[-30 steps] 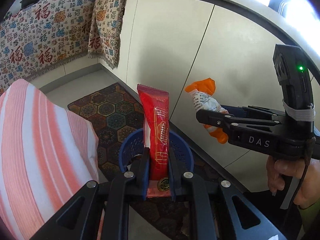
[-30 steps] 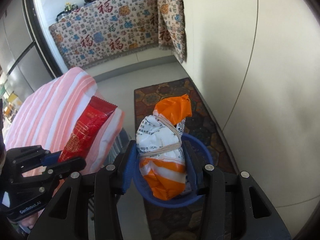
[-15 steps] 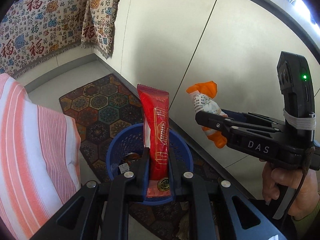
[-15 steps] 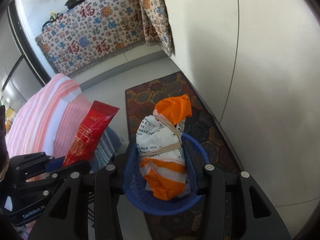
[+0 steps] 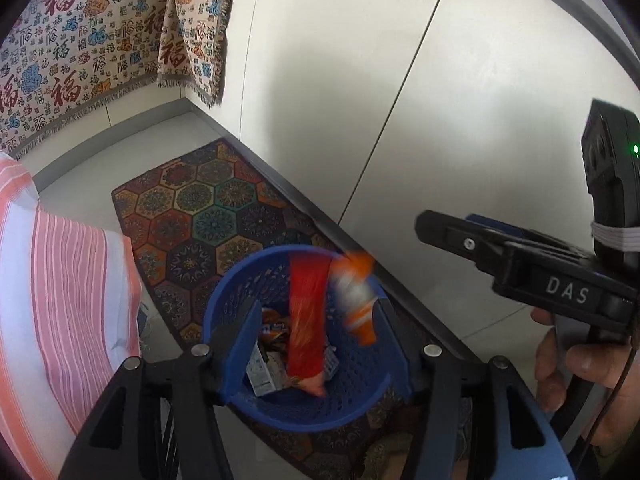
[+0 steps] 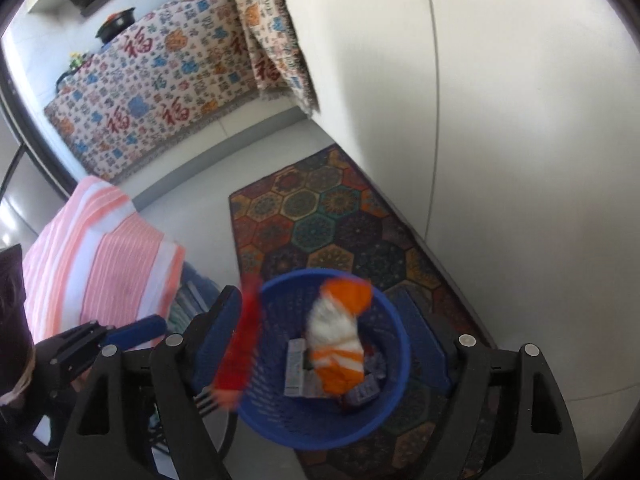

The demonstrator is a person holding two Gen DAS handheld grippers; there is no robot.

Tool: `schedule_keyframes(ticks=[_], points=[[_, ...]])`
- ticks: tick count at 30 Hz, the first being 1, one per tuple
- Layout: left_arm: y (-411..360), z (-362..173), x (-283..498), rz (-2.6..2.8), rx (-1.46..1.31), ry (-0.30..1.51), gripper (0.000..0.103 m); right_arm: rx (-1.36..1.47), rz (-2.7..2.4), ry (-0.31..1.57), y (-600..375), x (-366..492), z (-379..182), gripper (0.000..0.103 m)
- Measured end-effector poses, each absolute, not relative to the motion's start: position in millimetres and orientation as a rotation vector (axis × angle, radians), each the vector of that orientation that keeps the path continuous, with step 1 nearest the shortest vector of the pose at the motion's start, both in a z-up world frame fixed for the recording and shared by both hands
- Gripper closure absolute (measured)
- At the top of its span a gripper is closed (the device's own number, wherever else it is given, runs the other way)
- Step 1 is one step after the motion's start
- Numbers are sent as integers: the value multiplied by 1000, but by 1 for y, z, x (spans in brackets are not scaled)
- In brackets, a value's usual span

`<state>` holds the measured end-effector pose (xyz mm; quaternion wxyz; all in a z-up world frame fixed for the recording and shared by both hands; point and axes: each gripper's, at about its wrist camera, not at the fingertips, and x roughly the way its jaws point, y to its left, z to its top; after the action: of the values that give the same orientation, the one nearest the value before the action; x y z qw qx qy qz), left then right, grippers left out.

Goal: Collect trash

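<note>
A blue perforated trash basket (image 5: 224, 304) stands on the patterned rug, also in the right wrist view (image 6: 400, 344). A red snack wrapper (image 5: 306, 316) is blurred and falling, free of my open left gripper (image 5: 316, 344); the right wrist view shows the wrapper (image 6: 240, 348) at the basket's left rim. An orange and white crumpled bag (image 6: 340, 340) is falling into the basket, free of my open right gripper (image 6: 320, 344); it is blurred in the left wrist view (image 5: 356, 296). Small cartons (image 5: 260, 372) lie in the basket.
A hexagon-patterned rug (image 5: 192, 216) lies along a white cabinet wall (image 5: 400, 100). A pink striped cloth (image 5: 60, 312) covers something at left. A patterned tablecloth (image 6: 160, 80) hangs at the back. The right gripper's body (image 5: 540, 276) hovers at right of the basket.
Both grippers opened over the basket. The red wrapper and the orange and white bag left the fingers and are dropping. Both cameras tilted down toward the basket.
</note>
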<state>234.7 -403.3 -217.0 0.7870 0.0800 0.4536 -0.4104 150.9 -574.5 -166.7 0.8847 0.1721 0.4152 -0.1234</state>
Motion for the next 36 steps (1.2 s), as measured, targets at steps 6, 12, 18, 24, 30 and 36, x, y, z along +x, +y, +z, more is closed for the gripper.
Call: schedule_keyframes(ticks=[6, 12, 18, 24, 30, 36], points=[[-395, -190, 212, -861, 202, 899, 41, 366, -270, 864, -571, 131, -151, 8], [-362, -149, 168, -852, 202, 815, 15, 355, -286, 885, -555, 99, -124, 1], [-338, -136, 138, -754, 278, 842, 0, 287, -404, 898, -530, 43, -105, 0], [-321, -119, 115, -692, 272, 800, 0, 303, -384, 891, -507, 1, -96, 0], [-308, -104, 103, -643, 292, 773, 0, 299, -363, 887, -489, -13, -84, 0], [-296, -91, 100, -640, 279, 795, 0, 264, -363, 870, -478, -18, -70, 0]])
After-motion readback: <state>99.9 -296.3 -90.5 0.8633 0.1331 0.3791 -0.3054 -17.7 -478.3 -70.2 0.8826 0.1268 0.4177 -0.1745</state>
